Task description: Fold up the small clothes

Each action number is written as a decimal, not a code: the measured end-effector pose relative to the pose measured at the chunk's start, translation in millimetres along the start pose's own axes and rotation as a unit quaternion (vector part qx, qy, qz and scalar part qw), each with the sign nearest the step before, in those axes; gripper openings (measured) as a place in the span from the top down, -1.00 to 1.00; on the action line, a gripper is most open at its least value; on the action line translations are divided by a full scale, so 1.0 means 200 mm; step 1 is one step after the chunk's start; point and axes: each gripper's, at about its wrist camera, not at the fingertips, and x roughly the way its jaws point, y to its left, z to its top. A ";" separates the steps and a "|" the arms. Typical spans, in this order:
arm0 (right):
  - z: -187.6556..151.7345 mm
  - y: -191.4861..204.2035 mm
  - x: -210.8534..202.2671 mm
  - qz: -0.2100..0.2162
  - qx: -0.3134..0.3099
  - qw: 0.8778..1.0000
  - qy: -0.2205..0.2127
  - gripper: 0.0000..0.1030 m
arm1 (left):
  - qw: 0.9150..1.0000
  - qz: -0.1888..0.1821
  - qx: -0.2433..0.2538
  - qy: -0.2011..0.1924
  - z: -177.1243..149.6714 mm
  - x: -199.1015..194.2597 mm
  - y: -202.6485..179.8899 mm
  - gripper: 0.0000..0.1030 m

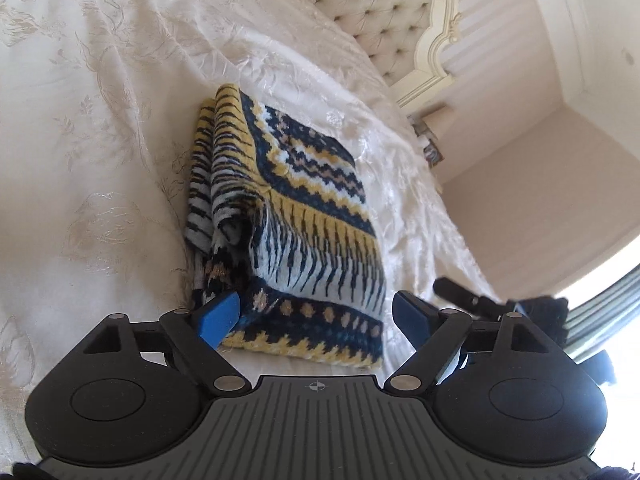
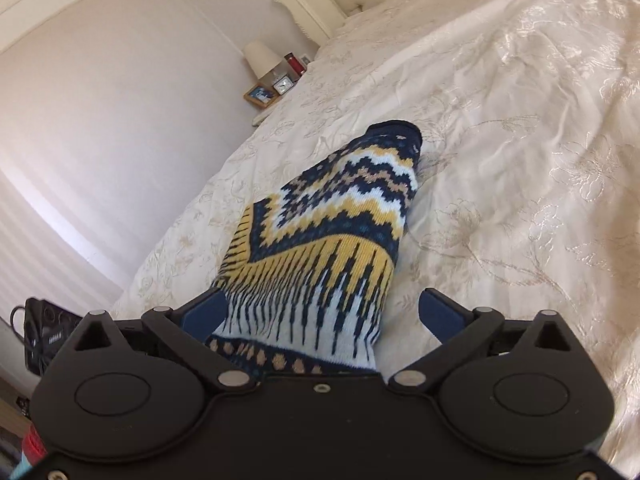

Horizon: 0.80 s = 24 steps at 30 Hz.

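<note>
A folded knit garment (image 1: 304,220), patterned in navy, yellow and white, lies on the cream bedspread (image 1: 100,140). My left gripper (image 1: 316,314) stands open at the garment's near edge. Its left blue finger (image 1: 220,316) touches the folded corner and its right finger (image 1: 412,312) is just off the cloth. In the right wrist view the same garment (image 2: 332,232) runs away from the camera. My right gripper (image 2: 322,316) is open astride its near end, with the left finger (image 2: 204,316) against the knit. Part of the right gripper (image 1: 472,296) shows at the left view's right edge.
A tufted headboard (image 1: 360,12) with a cream carved frame stands at the bed's far end. A nightstand (image 2: 268,80) holds a lamp, a clock and a picture frame. A black device with cables (image 2: 44,336) sits low by the wall. Embroidered bedspread (image 2: 520,140) stretches to the right.
</note>
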 end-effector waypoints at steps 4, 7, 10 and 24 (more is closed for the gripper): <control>0.08 -0.06 0.09 -0.010 0.033 0.999 0.007 -0.99 | 0.997 0.059 0.044 0.018 -0.02 0.08 -0.05 -0.61; 0.13 -0.10 0.16 -0.013 0.047 0.999 0.013 -0.99 | 0.993 0.095 0.063 0.005 -0.04 0.06 -0.06 -0.61; 0.16 -0.14 0.24 -0.016 0.060 0.998 0.019 -0.99 | 0.992 0.112 0.058 0.006 -0.05 0.05 -0.04 -0.62; 0.22 -0.24 0.52 0.039 0.099 0.994 0.039 -1.00 | 0.998 0.017 -0.031 0.047 -0.01 0.29 0.10 -0.98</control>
